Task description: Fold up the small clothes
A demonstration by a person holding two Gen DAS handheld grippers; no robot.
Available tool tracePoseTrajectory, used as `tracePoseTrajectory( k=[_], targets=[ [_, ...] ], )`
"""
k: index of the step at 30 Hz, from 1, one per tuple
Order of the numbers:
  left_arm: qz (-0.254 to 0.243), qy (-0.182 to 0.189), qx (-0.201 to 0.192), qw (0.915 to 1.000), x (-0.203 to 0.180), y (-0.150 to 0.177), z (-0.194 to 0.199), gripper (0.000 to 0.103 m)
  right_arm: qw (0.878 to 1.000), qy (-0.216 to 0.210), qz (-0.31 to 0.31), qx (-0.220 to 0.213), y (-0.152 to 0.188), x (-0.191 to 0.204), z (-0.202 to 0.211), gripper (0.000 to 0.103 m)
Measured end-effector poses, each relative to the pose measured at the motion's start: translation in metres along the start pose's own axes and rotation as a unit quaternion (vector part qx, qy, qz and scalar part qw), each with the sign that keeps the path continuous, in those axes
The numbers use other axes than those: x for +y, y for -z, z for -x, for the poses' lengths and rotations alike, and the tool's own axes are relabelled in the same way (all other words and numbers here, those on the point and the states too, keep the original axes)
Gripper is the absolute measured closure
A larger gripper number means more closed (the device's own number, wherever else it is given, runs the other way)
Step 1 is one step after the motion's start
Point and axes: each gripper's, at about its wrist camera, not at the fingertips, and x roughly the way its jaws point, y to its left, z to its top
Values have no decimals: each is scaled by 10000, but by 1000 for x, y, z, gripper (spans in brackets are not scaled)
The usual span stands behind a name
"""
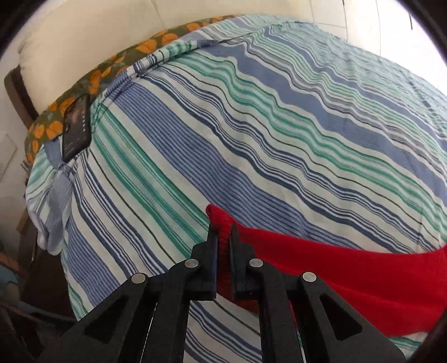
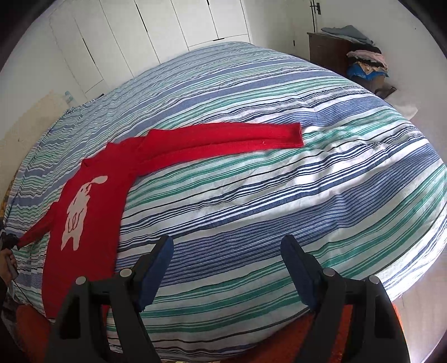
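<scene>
A small red sweater point(image 2: 92, 201) with a white animal print lies flat on the striped bed cover point(image 2: 251, 181). One sleeve point(image 2: 223, 136) stretches out to the right across the bed. My left gripper point(image 1: 223, 237) is shut on the cuff of the other sleeve point(image 1: 220, 220), whose red cloth point(image 1: 349, 276) trails off to the right. In the right wrist view that gripper point(image 2: 7, 241) shows at the far left edge, holding the cuff. My right gripper point(image 2: 226, 248) is open and empty, above the bed cover to the right of the sweater's body.
A dark phone point(image 1: 76, 128) lies near the bed's edge on a leaf-and-orange print sheet point(image 1: 97, 75), below a cream pillow point(image 1: 83, 33). White wardrobe doors point(image 2: 156, 25) stand behind the bed. A dark dresser point(image 2: 327, 50) and a pile of clothes point(image 2: 366, 64) stand at the far right.
</scene>
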Motion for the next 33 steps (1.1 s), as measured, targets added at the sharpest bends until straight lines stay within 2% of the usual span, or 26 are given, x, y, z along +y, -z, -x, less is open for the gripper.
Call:
tracePoseTrajectory(
  k=[3, 6, 9, 10, 11, 12, 13, 14, 16, 18, 20, 22, 24, 28, 29, 30, 31, 32, 33],
  targets=[
    [-18, -149, 70, 9999, -11, 6, -10, 99, 9999, 85, 77, 25, 0, 2, -2, 25],
    [-70, -218, 368, 9991, -12, 23, -28, 98, 9999, 131, 71, 58, 0, 2, -3, 25],
    [-154, 39, 734, 9972, -10, 28, -45, 95, 9997, 163, 89, 128, -1, 3, -7, 25],
    [-51, 119, 781, 9969, -6, 26, -45, 89, 9997, 176, 122, 154, -1, 4, -8, 25],
    [140, 224, 816, 9963, 2, 23, -43, 78, 9996, 193, 155, 164, -1, 5, -8, 25],
    [444, 351, 862, 9947, 15, 19, -40, 57, 9995, 201, 178, 159, -1, 6, -8, 25],
    [692, 416, 866, 9930, 26, 17, -36, 47, 9995, 205, 185, 139, 0, 7, -7, 25],
    [950, 536, 781, 9910, 39, 15, -28, 40, 9996, 208, 174, 117, 0, 7, -6, 25],
    [1064, 807, 657, 9889, 50, 16, -14, 40, 9996, 209, 132, 96, 0, 5, -6, 25],
    [745, 1237, 804, 9862, 45, 23, -3, 42, 9997, 207, 121, 97, 0, 5, -6, 25],
    [446, 1684, 1011, 9795, 33, 38, 5, 44, 9996, 198, 145, 99, 0, 6, -6, 25],
    [408, 1983, 1168, 9723, 24, 52, 5, 44, 9997, 186, 165, 88, 1, 7, -6, 25],
    [587, 2202, 1312, 9648, 17, 60, -5, 44, 9997, 178, 166, 68, 1, 8, -5, 25],
    [1550, 2459, 1195, 9493, 20, 63, -26, 46, 9997, 159, 181, 48, 2, 8, -3, 25],
    [1746, 2511, 1136, 9453, 20, 64, -28, 55, 9997, 156, 183, 38, 2, 8, -2, 25],
    [1932, 2587, 1140, 9395, 21, 62, -32, 78, 9997, 156, 177, 26, 2, 7, -2, 25],
    [1991, 2653, 1195, 9358, 21, 61, -35, 95, 9997, 155, 169, 15, 2, 8, -1, 25],
    [1980, 2740, 1286, 9323, 20, 60, -37, 100, 9997, 158, 158, 7, 2, 7, -1, 25],
    [1884, 2674, 1283, 9362, 18, 58, -36, 101, 9997, 165, 151, 2, 2, 7, -1, 25]
  ],
)
